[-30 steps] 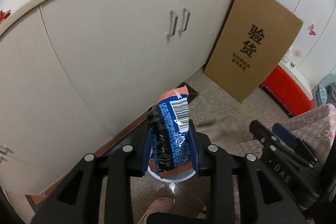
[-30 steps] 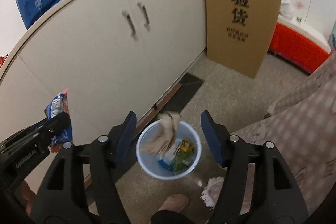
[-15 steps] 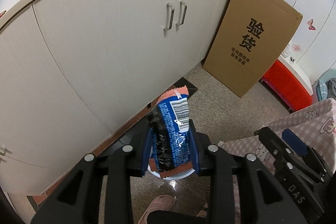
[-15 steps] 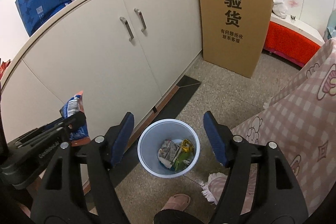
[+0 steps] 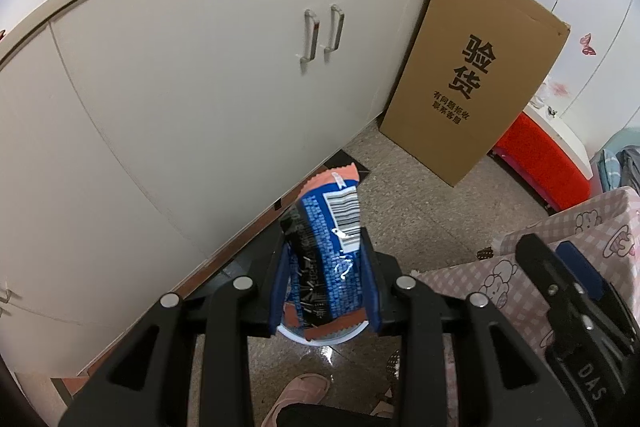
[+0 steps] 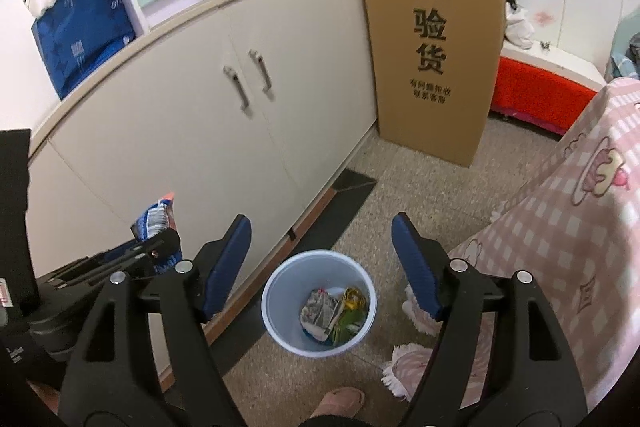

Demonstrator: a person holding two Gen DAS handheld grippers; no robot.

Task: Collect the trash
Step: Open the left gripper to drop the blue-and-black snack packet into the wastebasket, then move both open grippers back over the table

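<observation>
My left gripper (image 5: 325,259) is shut on a blue and orange snack wrapper (image 5: 328,247) with a barcode, held upright above the floor. A pale blue trash bin (image 6: 319,303) stands on the floor by the cabinet and holds several crumpled wrappers (image 6: 332,313). In the left wrist view only its rim (image 5: 320,339) shows below the wrapper. My right gripper (image 6: 322,259) is open and empty, high above the bin. The left gripper with the wrapper (image 6: 154,223) shows at the left of the right wrist view. The right gripper (image 5: 568,287) shows at the right of the left wrist view.
A cream cabinet (image 6: 200,131) with two handles runs along the left. A brown cardboard box (image 6: 436,43) leans against it. A pink checked cloth (image 6: 576,227) covers furniture on the right. A red box (image 6: 536,99) stands behind. A pink slipper (image 6: 340,399) is below.
A crumpled wrapper fell from my right gripper into the bin, and that gripper then rose and drew back. My left gripper kept hold of the snack wrapper and shifted slightly.
</observation>
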